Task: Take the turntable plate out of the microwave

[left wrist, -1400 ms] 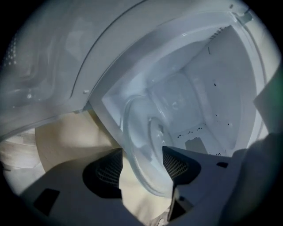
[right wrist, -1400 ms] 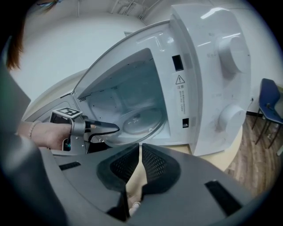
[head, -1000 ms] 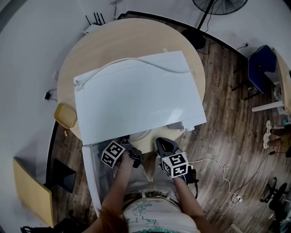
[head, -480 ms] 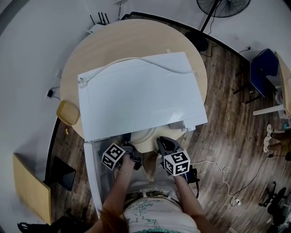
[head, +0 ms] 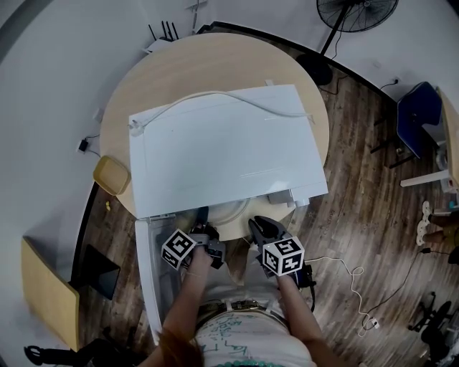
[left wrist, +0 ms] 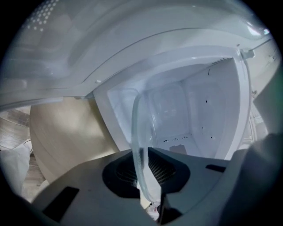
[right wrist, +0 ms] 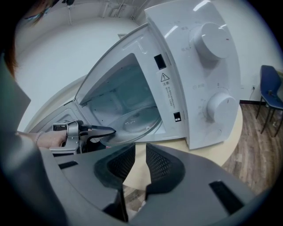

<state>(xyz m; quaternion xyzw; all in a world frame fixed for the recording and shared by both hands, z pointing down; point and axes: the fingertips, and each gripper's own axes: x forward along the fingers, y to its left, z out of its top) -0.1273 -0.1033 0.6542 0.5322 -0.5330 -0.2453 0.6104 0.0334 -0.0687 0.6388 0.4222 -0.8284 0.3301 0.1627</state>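
Observation:
The clear glass turntable plate (head: 228, 213) pokes out of the open front of the white microwave (head: 222, 143). In the left gripper view its rim (left wrist: 140, 145) runs edge-on between the jaws. My left gripper (left wrist: 143, 155) has just been closing and is now shut on that rim; the right gripper view shows it (right wrist: 90, 131) at the plate's (right wrist: 132, 122) near left edge. My right gripper (right wrist: 140, 152) has just been opening. Its jaws stand a little apart with nothing between them, just right of the plate (head: 256, 225).
The microwave door (head: 152, 265) hangs open on the left, beside my left arm. The microwave sits on a round wooden table (head: 179, 64) with a white cable (head: 215, 97) across its top. A fan (head: 356, 14), a blue chair (head: 419, 115) and floor cables (head: 358, 279) lie to the right.
In the head view neither gripper nor the plate has clearly moved; both grippers stay at the microwave's mouth and only the camera has shifted slightly.

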